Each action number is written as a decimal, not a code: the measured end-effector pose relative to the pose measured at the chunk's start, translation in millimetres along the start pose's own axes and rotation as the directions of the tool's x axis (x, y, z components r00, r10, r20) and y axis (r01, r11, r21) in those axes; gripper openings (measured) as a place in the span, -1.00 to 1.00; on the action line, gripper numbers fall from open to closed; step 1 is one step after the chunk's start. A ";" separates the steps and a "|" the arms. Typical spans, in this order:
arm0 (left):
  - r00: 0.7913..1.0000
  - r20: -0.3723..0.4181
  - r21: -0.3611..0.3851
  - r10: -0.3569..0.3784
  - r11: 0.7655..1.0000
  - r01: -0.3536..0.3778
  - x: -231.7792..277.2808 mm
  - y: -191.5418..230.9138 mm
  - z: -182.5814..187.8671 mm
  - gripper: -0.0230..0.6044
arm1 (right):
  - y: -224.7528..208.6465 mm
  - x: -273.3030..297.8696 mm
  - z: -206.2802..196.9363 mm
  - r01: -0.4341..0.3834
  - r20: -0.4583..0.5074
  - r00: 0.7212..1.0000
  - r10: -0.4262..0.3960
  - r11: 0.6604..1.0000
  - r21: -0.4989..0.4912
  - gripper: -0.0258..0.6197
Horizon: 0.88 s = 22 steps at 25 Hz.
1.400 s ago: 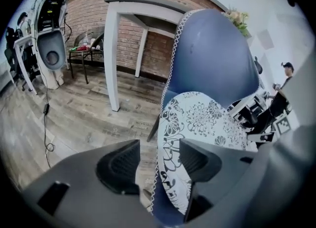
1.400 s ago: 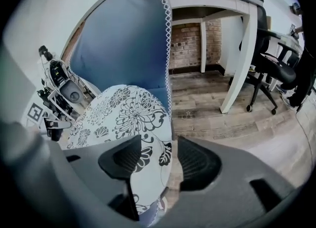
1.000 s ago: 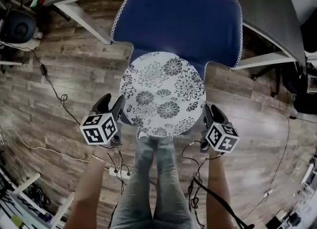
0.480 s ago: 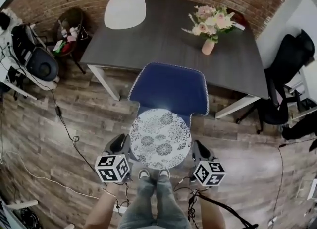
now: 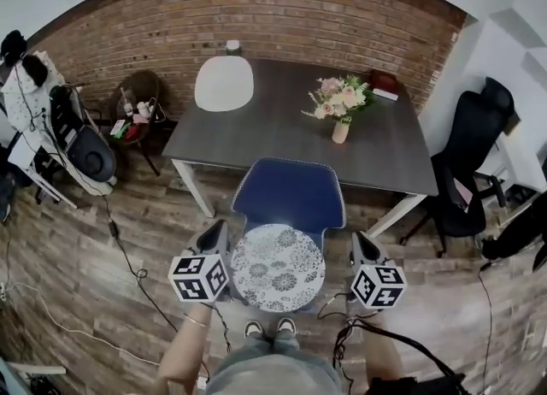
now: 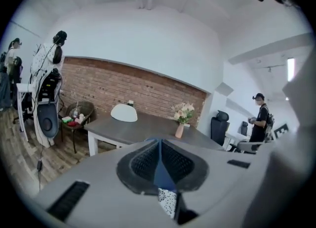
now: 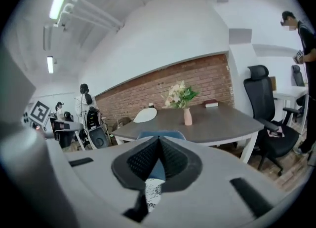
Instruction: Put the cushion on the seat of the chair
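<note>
Head view: the cushion (image 5: 278, 268), round and flower-patterned, lies flat on the seat of the blue chair (image 5: 289, 197), toward the chair's front edge, with the backrest rising behind it. It looks settled and covers most of the seat, so I judge the placing done. The chair stands with its back to the grey bench (image 5: 282, 141), which carries a vase of flowers (image 5: 339, 107) beyond the chair. The person's shoes (image 5: 267, 327) show on the wooden floor (image 5: 128, 214) just in front of the chair.

The left tool (image 5: 215, 232) hangs off the chair's left side and the right tool (image 5: 359, 241) off its right, both clear of the cushion. A wide, soft round like this wants a hold at opposite edges, which would explain why the tools flank it, one on each side.

In the left gripper view the jaws have just been closing. They now meet pad to pad with nothing between them, and only a sliver of cushion and chair shows past them, lower down. The right gripper view reads the same: its jaws have just been closing and are now together and empty, with the patterned cushion edge in sight beyond them.
</note>
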<state>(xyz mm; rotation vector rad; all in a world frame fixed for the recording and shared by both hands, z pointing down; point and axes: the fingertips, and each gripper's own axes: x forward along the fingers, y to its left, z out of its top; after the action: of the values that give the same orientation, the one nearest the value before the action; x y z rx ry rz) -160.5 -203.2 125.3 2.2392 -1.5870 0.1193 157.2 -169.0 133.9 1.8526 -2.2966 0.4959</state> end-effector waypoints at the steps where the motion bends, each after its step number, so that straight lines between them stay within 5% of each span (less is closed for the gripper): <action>1: 1.000 0.021 0.017 0.003 1.000 -0.004 1.2 -0.6 14.6 -0.88 | -6.0 -5.3 13.3 0.011 0.021 1.000 -0.011 1.000 -0.017 -0.91; 8: 0.993 0.117 0.083 0.005 0.996 -0.015 -1.0 -10.0 67.8 -0.90 | -40.9 -42.2 62.5 0.148 0.111 0.984 -0.137 0.983 -0.105 -0.91; 13: 0.995 0.096 0.077 0.003 0.997 -0.011 0.1 -14.1 62.5 -0.90 | -51.8 -57.5 64.6 0.234 0.130 0.965 -0.226 0.971 -0.042 -0.91; 22: 0.998 0.060 0.060 0.008 0.998 -0.012 -6.5 -15.4 42.0 -0.90 | -37.6 -60.9 57.7 0.241 0.125 0.965 -0.231 0.967 -0.077 -0.92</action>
<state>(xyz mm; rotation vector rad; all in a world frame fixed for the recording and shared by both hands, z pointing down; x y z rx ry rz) -155.1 -208.3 80.8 2.3010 -1.6465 0.1052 212.6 -139.7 66.6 2.1223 -2.0851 0.2525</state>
